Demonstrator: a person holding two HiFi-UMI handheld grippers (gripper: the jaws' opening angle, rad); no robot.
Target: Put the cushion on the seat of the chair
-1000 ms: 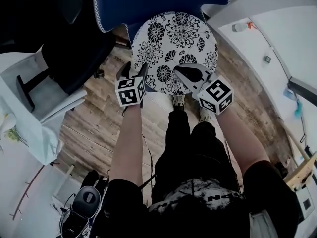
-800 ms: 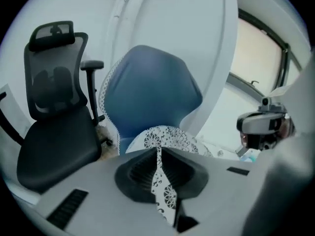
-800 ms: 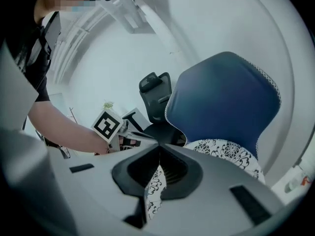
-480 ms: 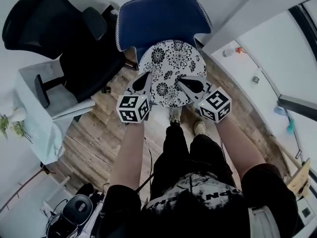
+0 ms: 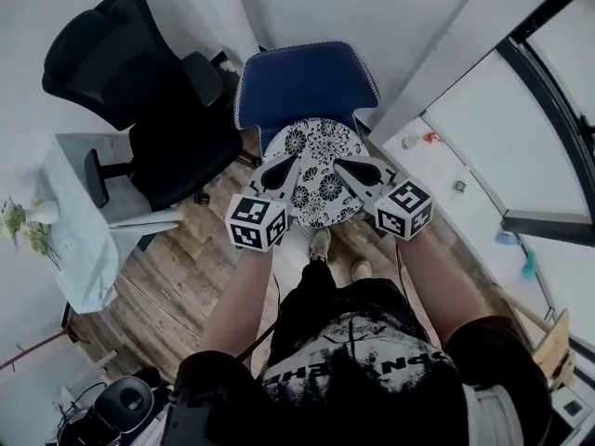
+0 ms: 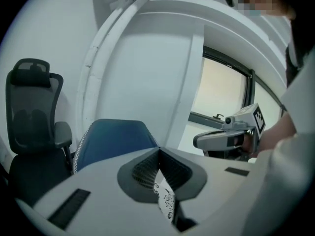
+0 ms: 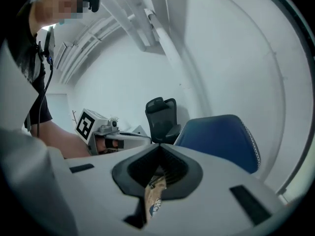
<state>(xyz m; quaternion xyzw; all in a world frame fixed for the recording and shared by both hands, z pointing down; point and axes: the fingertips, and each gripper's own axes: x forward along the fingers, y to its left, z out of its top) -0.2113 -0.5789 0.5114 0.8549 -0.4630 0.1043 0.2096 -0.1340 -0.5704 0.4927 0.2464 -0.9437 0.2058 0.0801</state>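
A round white cushion (image 5: 321, 177) with black flower print hangs in the air in front of the blue chair (image 5: 302, 86). My left gripper (image 5: 278, 174) is shut on the cushion's left edge, and a strip of the printed cloth (image 6: 165, 200) shows pinched between its jaws in the left gripper view. My right gripper (image 5: 358, 172) is shut on the cushion's right edge; a fold of cloth (image 7: 153, 195) hangs from its closed jaws in the right gripper view. The blue chair (image 6: 110, 139) (image 7: 224, 139) stands just beyond both grippers. Its seat is hidden behind the cushion in the head view.
A black office chair (image 5: 139, 91) stands left of the blue chair. A low table with a light cloth (image 5: 79, 240) and a plant (image 5: 23, 226) is at the left. A white wall and a window ledge (image 5: 456, 170) run along the right. The person's feet (image 5: 321, 244) stand on the wood floor.
Both grippers have risen with the cushion held between them. The head view has lifted, so the blue chair's back and the black office chair now show in full.
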